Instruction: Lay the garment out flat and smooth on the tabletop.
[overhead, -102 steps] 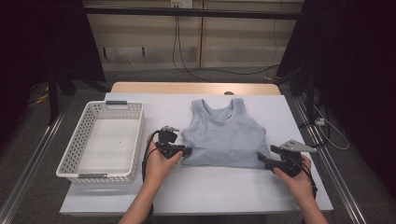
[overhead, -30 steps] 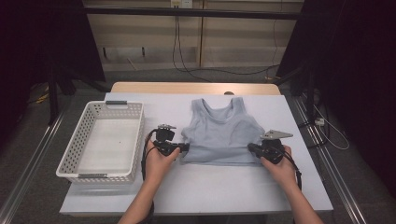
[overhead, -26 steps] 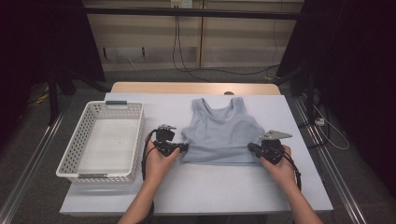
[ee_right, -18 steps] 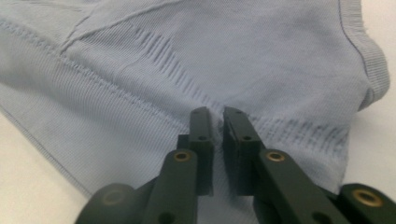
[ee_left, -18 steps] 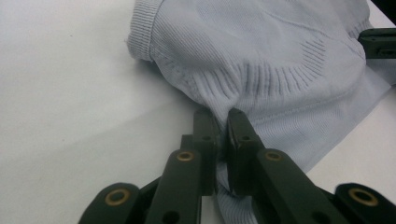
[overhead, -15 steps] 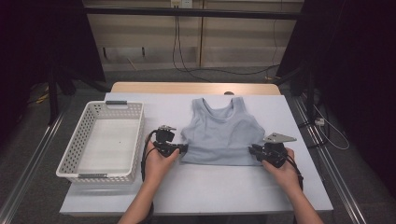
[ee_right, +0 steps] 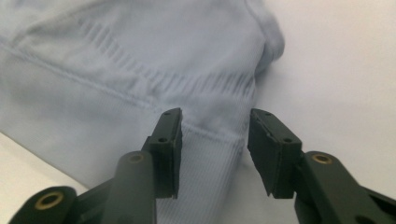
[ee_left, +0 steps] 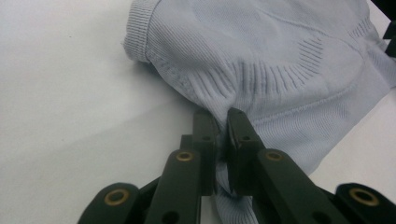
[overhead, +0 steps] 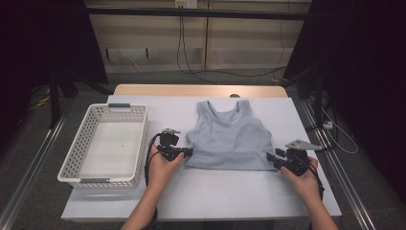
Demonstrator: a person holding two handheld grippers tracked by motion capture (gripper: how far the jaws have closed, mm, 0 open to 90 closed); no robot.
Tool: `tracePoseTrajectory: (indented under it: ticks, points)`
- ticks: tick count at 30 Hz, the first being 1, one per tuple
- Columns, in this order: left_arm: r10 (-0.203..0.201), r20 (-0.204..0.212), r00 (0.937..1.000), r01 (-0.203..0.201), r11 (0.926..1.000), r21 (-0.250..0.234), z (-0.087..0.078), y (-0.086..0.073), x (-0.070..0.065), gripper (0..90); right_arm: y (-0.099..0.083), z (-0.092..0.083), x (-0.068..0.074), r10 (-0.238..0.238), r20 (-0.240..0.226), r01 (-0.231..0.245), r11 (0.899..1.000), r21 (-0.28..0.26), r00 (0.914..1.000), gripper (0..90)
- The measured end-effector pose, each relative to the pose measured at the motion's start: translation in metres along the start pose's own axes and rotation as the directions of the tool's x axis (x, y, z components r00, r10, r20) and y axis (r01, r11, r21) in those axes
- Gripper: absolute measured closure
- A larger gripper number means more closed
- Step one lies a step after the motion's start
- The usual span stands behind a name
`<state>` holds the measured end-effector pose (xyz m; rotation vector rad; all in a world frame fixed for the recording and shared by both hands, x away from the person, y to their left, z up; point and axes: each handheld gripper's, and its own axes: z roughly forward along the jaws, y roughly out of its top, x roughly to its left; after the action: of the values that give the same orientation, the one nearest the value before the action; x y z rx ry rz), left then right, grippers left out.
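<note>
So the top (overhead: 227, 136) is lying flat mid-table, basket (overhead: 103, 143) off to its left. My left gripper (ee_left: 223, 122) is pinched tight on the hem corner. My right gripper (ee_right: 214, 140) has just been opening, and now the jaws sit apart with the other hem corner loose between them, nothing squeezed. My worry: if I lift now, only the left side comes up, and the top drags, bunches and twists instead of folding cleanly.

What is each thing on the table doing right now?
Light blue knit tank top: lying flat, straps away from the person.
White plastic basket: upright, nothing inside.
Left gripper: shut, pinching the top's hem corner.
Right gripper: fingers just opening, apart over the hem.
</note>
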<state>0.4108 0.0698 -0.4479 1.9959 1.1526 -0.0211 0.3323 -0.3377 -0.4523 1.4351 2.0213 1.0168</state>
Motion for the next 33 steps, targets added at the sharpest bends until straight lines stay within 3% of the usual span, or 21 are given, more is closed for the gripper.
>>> tracePoseTrajectory:
  ticks: [2,7,9,19,22,25,28,33]
  points:
    - [-0.003,-0.001,1.0,0.003,1.0,-0.003,-0.001,0.0,0.001,84.0,-0.003,0.005,-0.001,0.001,-0.001,-0.001,0.999,0.035,1.0,60.1]
    - [-0.02,0.001,0.9998,0.02,0.9998,-0.003,-0.003,-0.001,0.002,85.0,-0.003,0.007,-0.003,0.012,-0.018,-0.012,0.999,0.04,0.9998,82.2]
    - [-0.029,0.005,0.9996,0.029,0.9996,-0.003,-0.006,-0.002,0.001,85.3,-0.002,0.007,-0.003,0.009,-0.024,-0.008,0.999,0.041,0.9997,84.6]
    - [-0.039,0.01,0.9992,0.039,0.9992,-0.008,-0.012,-0.002,0.0,83.4,0.002,0.001,-0.002,0.005,-0.033,-0.004,1.0,0.017,0.9995,85.4]
    - [-0.038,0.007,0.9993,0.038,0.9992,-0.009,-0.012,0.001,-0.001,79.4,0.001,0.002,0.0,-0.009,-0.03,0.009,1.0,0.02,0.9995,85.2]
    - [-0.036,0.012,0.9993,0.036,0.9988,-0.033,-0.014,0.005,-0.001,66.6,0.002,0.001,-0.001,-0.005,-0.036,0.006,1.0,0.013,0.9993,85.0]
    - [-0.039,0.023,0.999,0.039,0.9986,-0.036,-0.012,0.009,-0.003,60.0,0.002,0.0,-0.001,0.005,-0.04,-0.005,1.0,0.008,0.9992,84.8]
    - [-0.039,0.017,0.9991,0.039,0.9986,-0.036,-0.005,0.018,-0.008,59.6,0.002,0.001,-0.001,0.001,-0.038,-0.001,1.0,0.009,0.9993,84.6]
